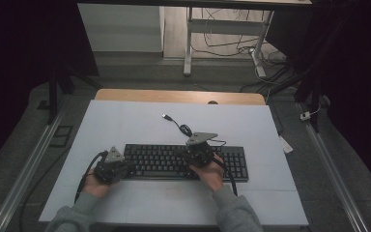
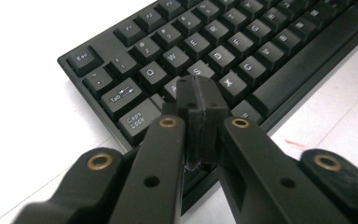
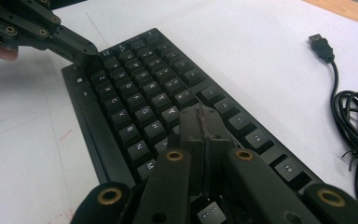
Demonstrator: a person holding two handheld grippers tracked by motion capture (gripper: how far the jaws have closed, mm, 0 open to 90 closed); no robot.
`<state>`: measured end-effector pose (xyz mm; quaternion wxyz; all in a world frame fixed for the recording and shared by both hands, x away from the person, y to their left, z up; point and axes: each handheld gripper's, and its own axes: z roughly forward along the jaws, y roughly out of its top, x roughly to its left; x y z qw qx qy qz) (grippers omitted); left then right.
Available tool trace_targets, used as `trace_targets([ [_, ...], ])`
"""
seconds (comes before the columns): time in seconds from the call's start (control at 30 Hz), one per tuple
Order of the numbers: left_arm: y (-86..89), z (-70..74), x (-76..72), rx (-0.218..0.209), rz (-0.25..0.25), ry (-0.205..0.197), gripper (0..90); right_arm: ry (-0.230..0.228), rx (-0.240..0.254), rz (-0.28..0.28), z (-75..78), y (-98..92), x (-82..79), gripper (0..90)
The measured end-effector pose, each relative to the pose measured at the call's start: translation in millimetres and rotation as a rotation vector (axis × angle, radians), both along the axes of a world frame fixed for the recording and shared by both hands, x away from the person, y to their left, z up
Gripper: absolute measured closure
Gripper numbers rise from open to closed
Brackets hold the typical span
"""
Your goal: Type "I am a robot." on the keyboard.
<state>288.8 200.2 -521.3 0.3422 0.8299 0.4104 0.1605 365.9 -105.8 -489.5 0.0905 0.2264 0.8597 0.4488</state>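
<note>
Keyboard [image 1: 186, 162] directly beneath both closed jaws

Keyboard [image 2: 242, 51] keycaps, left gripper view: "Esc" upper left; "Tab", "Caps Lock" centre left; letters Q, W, E, S, D, F, X, C. Right gripper view: C, B, N, Y.

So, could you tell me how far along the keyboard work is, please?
Done: keyboard laid flat on the table. In hand: both grippers shut, left gripper tip over the A key, right gripper over the right-hand letters. Left: the cable lies loose, USB plug unplugged.
</note>
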Motion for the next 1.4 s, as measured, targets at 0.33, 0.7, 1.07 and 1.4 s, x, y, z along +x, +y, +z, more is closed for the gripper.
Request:
trace_targets([
  [0.33, 4.4, -2.7, 1.2, 0.008, 0.009, 0.007, 88.9, 0.014, -0.018, 0.010, -6.3, 9.4, 1.7, 89.2],
  [0.7, 3.9, -4.3, 1.5, 0.010, 0.007, 0.016, 88.9, 0.031, -0.074, -0.007, -17.4, 18.0, 7.6, 89.2],
  [1.07, 3.8, -5.3, 1.6, 0.014, 0.006, 0.018, 88.9, 0.018, -0.107, -0.019, -21.5, 24.0, 9.7, 89.2],
  [1.4, 4.2, -7.4, 1.3, 0.012, 0.007, 0.021, 88.9, 0.016, -0.146, -0.023, -26.3, 29.1, 12.3, 89.4],
])
